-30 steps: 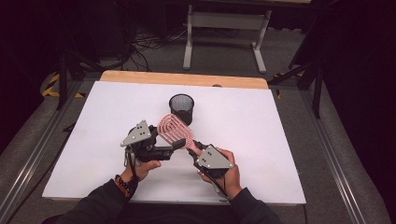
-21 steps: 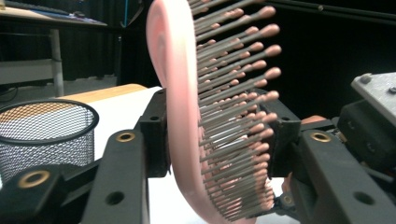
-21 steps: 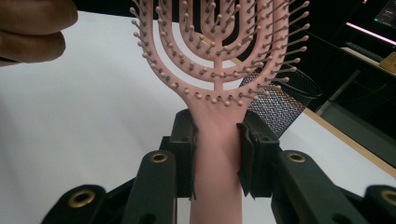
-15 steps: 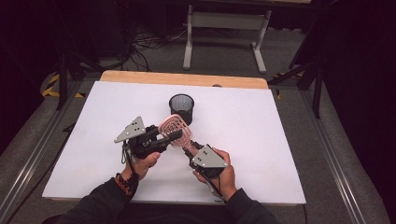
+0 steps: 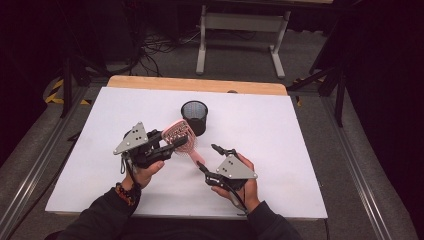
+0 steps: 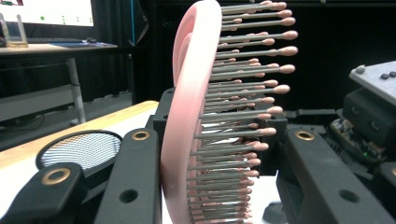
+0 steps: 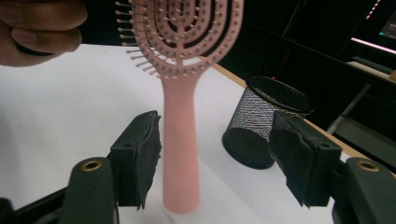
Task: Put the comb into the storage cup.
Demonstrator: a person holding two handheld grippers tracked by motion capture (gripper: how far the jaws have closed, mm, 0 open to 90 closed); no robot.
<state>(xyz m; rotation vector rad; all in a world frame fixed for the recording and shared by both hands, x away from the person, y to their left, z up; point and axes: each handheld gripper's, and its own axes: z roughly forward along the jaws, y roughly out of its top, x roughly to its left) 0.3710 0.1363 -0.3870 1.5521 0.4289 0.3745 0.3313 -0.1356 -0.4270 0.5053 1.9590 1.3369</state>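
hairbrush (image 5: pixel 180 136) | head clamped in left gripper (image 5: pixel 167 145) | handle tip cut off in left gripper view

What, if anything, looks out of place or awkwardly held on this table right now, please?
Nothing looks damaged or spilled. The pink hairbrush is clamped by its head in the left gripper, not by its handle, and the mesh cup stands upright.

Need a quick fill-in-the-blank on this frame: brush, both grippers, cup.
1. The left gripper is shut on the head of the pink ____.
2. The right gripper has its jaws ____ either side of the brush handle, having just been opening.
3. The black mesh cup stands ____ on the white table.

Missing words: hairbrush; open; upright
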